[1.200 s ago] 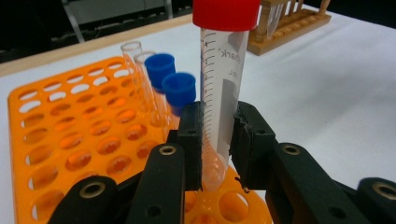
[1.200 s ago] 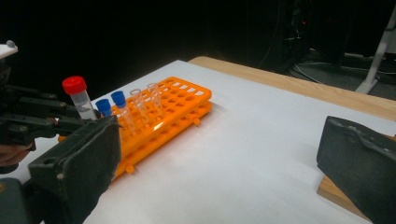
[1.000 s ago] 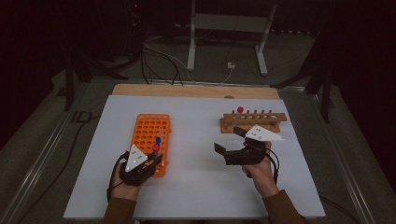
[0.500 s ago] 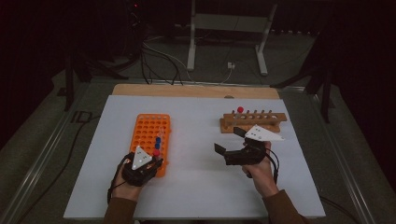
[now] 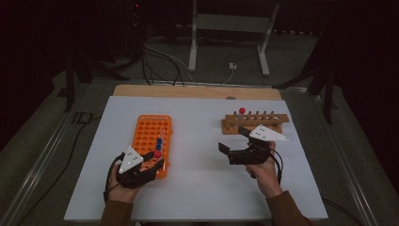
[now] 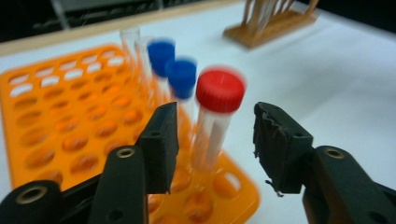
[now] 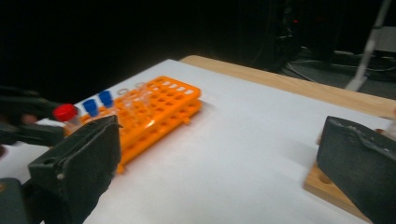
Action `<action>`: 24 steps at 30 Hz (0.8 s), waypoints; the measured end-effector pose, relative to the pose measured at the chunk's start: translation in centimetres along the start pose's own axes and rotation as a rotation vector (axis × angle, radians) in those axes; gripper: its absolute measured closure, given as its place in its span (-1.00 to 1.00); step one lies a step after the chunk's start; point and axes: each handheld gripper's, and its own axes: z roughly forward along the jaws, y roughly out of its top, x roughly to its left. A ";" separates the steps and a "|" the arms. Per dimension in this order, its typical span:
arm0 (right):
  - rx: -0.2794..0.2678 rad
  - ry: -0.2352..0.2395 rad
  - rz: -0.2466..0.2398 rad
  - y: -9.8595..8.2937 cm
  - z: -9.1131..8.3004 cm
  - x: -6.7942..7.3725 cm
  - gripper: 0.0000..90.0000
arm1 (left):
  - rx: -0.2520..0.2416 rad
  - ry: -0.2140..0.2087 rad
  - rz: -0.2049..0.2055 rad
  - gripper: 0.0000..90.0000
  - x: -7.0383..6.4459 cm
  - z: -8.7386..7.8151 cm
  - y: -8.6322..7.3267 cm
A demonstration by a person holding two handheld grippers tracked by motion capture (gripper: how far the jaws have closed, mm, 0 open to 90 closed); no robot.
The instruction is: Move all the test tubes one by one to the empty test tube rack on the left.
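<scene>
An orange tube rack (image 5: pixel 149 133) lies left of centre on the white table. At its near right corner stands a red-capped clear tube (image 6: pixel 217 109), with two blue-capped tubes (image 6: pixel 181 77) behind it. My left gripper (image 6: pixel 217 133) is open, one jaw on each side of the red-capped tube, with a gap showing on the right. From above, the left gripper (image 5: pixel 151 163) sits at the rack's near end. My right gripper (image 5: pixel 233 140) hovers wide open and holds nothing, just in front of a wooden rack (image 5: pixel 256 123) that carries one red-capped tube (image 5: pixel 242 111).
The white table sheet (image 5: pixel 197 188) is bare between the two racks. A wooden strip (image 5: pixel 197 91) runs along the far edge. Beyond it are a metal stand (image 5: pixel 228 28) and floor cables. In the right gripper view the orange rack (image 7: pixel 161 105) sits ahead on the left.
My left gripper has drifted slightly left and toward the person at the rack's near end. The right gripper has stayed where it was.
</scene>
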 end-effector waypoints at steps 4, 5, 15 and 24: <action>0.003 -0.053 -0.032 0.7 -0.2 -0.6 -1.00 | -0.059 0.003 -0.023 -0.21 0.4 -1.0 0.5; -0.001 -0.064 -0.033 0.9 -0.2 -0.9 -1.00 | -0.063 0.016 -0.034 -0.25 0.5 -1.1 0.5; 0.075 -0.163 0.022 1.8 1.6 -6.0 -0.89 | -0.062 0.096 -0.119 -0.99 2.1 -1.4 0.7; 0.163 -0.263 0.086 0.4 4.8 -9.9 -0.52 | -0.090 0.104 -0.154 -0.99 2.7 -1.8 0.6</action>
